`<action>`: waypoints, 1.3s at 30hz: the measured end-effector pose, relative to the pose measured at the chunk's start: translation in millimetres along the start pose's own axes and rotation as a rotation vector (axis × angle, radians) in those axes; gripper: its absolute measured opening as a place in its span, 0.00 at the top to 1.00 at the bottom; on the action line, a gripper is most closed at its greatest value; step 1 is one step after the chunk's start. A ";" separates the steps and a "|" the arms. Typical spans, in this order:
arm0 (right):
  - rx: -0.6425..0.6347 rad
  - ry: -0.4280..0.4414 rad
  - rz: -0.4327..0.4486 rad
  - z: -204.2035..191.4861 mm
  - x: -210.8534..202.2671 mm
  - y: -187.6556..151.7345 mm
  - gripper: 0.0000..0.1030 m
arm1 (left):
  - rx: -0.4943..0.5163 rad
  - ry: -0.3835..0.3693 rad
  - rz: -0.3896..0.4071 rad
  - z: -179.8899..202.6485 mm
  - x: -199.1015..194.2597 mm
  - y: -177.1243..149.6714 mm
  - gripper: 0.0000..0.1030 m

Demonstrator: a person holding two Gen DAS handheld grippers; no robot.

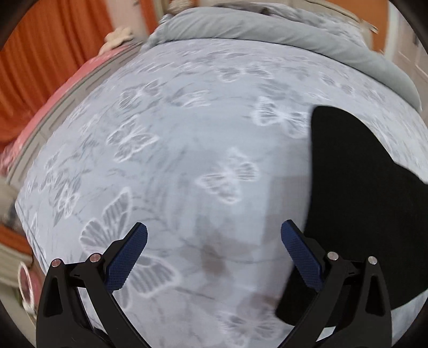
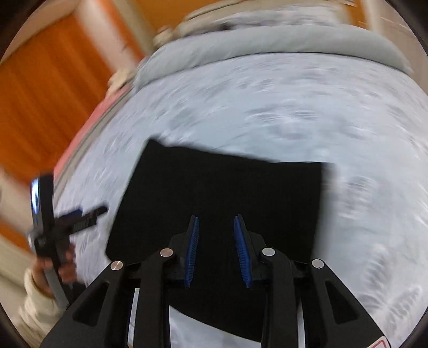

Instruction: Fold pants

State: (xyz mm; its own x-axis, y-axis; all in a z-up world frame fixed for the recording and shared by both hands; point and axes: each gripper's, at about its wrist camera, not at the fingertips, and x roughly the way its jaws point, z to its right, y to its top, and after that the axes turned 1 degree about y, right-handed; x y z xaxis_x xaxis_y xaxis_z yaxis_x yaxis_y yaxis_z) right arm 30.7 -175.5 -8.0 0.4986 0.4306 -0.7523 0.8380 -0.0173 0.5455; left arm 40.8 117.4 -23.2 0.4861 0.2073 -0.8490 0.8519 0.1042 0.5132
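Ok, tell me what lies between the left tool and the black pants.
Only bare butterfly-print bedspread, seen in the left wrist view; the left tool is open, with the pants beside its right finger.

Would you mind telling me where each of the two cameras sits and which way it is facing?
Left wrist: sits on the left gripper, looking along its wide-open jaws down at the bedspread; the black pants lie at the right edge.
Right wrist: sits on the right gripper, jaws apart, aimed over the pants; the person's left hand holding the other gripper shows at far left.
Shared: pants, bedspread, grey duvet at the far end, orange curtain.
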 end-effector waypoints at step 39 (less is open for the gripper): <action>0.159 -0.045 -0.119 50.4 44.3 -11.4 0.85 | 0.276 -0.179 0.013 66.9 -17.1 -28.8 0.05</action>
State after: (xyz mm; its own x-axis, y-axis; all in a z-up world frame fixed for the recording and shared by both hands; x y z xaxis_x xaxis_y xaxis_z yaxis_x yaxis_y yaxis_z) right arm 54.4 -201.7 -66.2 0.4005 0.3970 -0.8258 0.9142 -0.1127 0.3892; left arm 21.0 45.8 -31.9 0.5029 0.0304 -0.8638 0.8542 -0.1702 0.4913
